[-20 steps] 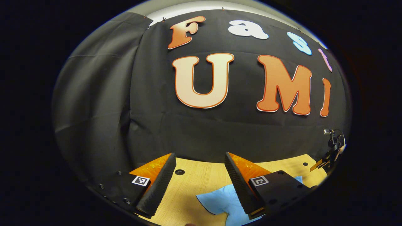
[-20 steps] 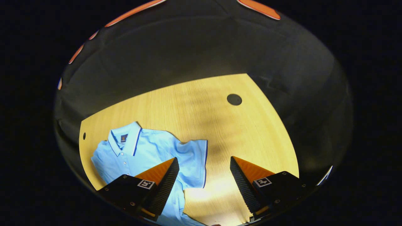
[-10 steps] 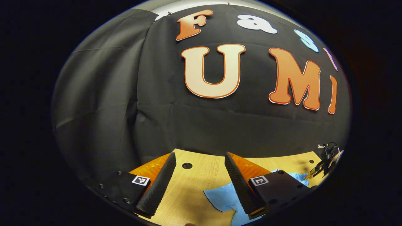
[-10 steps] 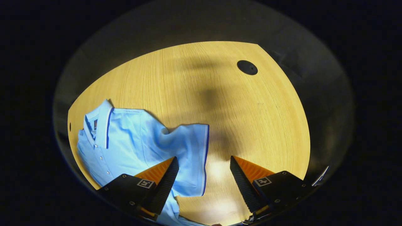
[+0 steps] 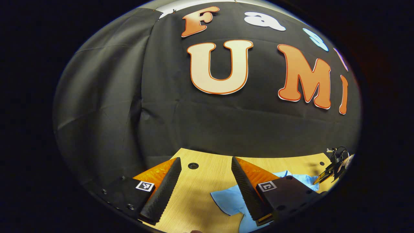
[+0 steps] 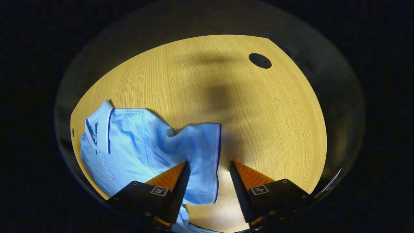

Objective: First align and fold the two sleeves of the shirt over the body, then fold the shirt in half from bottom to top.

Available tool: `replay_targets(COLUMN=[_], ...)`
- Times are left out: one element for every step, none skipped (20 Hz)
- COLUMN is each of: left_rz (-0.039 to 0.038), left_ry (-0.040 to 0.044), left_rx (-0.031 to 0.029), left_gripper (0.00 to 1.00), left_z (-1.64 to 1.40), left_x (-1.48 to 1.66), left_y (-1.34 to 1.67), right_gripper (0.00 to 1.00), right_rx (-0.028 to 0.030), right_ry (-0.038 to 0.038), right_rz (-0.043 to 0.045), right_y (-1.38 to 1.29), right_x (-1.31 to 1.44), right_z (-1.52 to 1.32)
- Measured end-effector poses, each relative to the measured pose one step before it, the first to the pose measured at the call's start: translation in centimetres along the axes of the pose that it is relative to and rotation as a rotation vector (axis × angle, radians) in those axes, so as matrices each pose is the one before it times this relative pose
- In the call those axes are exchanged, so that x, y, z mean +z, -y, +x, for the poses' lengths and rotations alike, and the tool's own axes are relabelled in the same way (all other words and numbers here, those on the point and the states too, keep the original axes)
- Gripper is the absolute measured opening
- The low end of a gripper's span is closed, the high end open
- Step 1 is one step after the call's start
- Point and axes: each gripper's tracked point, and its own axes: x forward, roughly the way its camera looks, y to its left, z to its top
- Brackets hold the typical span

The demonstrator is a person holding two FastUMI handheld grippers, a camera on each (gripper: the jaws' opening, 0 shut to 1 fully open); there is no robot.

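Since a second ago your right gripper has dropped toward the sleeve, jaws narrowing but empty, straddling its trimmed cuff. Left gripper hangs wide apart, empty. Shirt lies flat on the table: soft, light, floppy; pinch the cuff edge. Hem and far sleeve are cut off.

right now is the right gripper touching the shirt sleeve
Cannot tell. In the right gripper view the right gripper straddles the sleeve hem, open; no contact or gap shows plainly.
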Motion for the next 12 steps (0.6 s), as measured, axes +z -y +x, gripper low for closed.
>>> replay_targets(left_rz=[0.00161,0.00228,0.00090,-0.00072,-0.00214,-0.00227,-0.00134,-0.00046,-0.00253,-0.00682,-0.00578,-0.00061], left_ry=[0.00195,0.00098,0.00119,-0.00016,-0.00239,-0.00388,-0.00559,-0.00502,-0.00031,0.00113,-0.00130,-0.00289], left_rx=[0.00077,0.00264,0.00182,0.00052,-0.00041,-0.00162,-0.00243,-0.00112,0.00339,-0.00244,-0.00735,-0.00396], left_gripper=[1.00,1.00,1.00,1.00,1.00,1.00,1.00,0.98,1.00,1.00,1.00,0.98], left_z=[-0.216,-0.073,-0.161,-0.180,-0.012,-0.020,-0.160,-0.026,-0.011,-0.107,-0.119,-0.202], left_x=[-0.030,0.102,-0.070,-0.153,-0.106,-0.203,-0.356,-0.086,-0.070,0.044,-0.097,-0.106], left_y=[-0.011,-0.169,-0.236,-0.127,-0.234,-0.086,-0.100,-0.184,-0.331,-0.281,0.079,-0.234], right_gripper=[0.69,0.53,0.29,0.11,0.05,0.04,0.01,0.01,0.01,0.01,0.01,0.01], right_rx=[-0.00142,0.00161,0.00413,0.00050,-0.00161,-0.00672,-0.00858,0.00048,-0.00335,0.00186,0.00609,0.01050], right_ry=[0.00670,0.00490,0.00302,0.00607,0.00792,0.00244,0.00418,0.02461,0.03442,0.02096,0.01628,0.01408], right_rz=[0.01116,0.00888,0.00601,-0.00696,-0.01665,-0.01094,-0.00273,-0.00889,-0.01202,-0.00767,0.00073,0.00582], right_y=[-0.206,-0.154,-0.091,-0.041,0.003,-0.089,-0.137,-0.219,-0.096,-0.285,-0.302,-0.362], right_x=[0.084,0.003,0.044,0.012,0.088,-0.127,-0.055,0.309,0.616,0.350,0.351,0.300], right_z=[0.150,-0.042,-0.158,-0.068,-0.081,-0.143,-0.425,-0.637,-0.836,-1.015,-0.975,-0.918])
